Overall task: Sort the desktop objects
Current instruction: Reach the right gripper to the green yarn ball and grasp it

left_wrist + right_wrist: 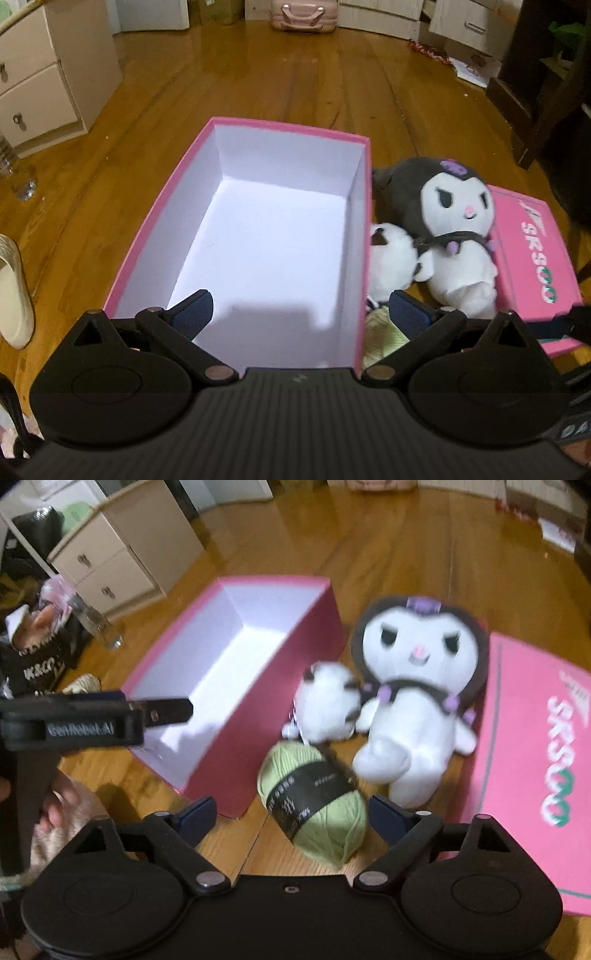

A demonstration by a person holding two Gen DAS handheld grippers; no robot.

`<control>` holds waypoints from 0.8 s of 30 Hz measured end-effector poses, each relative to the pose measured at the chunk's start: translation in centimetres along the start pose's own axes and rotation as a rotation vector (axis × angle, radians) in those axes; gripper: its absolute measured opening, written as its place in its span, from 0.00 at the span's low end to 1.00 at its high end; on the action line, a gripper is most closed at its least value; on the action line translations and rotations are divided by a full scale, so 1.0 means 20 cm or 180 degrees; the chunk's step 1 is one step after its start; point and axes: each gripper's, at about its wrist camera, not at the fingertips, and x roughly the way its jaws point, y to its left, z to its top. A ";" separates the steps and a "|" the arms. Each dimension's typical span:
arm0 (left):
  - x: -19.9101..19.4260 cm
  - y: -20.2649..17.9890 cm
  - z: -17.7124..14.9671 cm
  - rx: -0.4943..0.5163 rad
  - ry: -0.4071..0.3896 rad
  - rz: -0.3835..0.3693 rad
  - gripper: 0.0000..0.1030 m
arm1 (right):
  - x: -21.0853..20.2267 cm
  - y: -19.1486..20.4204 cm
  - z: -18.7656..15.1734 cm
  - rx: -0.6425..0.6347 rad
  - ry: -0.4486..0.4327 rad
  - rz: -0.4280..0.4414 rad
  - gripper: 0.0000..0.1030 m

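Right claw [291, 814], jaws apart astride green yarn ball [314, 801]; small plush [325, 705] at twelve o'clock risks snagging; left claw [301, 314] wide, empty

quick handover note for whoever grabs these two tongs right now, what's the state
Left tongs: open, nothing held, hovering over the near end of the pink box.
Right tongs: open, straddling the green yarn ball on the floor, pads not pressing on it.
Things: the box is open and holds nothing. The big hooded plush and the small white plush lie between the box and the pink lid, the yarn nearest you.
Done: nothing boxed yet.
Left: yarn and both plushes, probably into the box.
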 end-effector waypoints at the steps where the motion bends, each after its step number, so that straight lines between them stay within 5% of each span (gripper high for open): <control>1: 0.03 0.01 0.01 -0.0021 -0.0010 -0.0030 1.00 | 0.04 -0.01 -0.02 0.0048 0.0046 0.0039 0.84; 6: 0.13 -0.06 0.04 0.0269 -0.0038 -0.0123 1.00 | 0.12 0.01 -0.08 -0.0076 -0.0004 -0.0065 0.83; 12: 0.21 -0.05 -0.03 0.0126 0.0250 -0.0352 1.00 | 0.24 0.06 -0.10 -0.0322 0.0106 -0.0425 0.83; 24: 0.30 0.06 -0.13 -0.0063 0.0444 -0.0146 1.00 | 0.42 0.10 -0.07 -0.0389 0.0307 -0.0870 0.83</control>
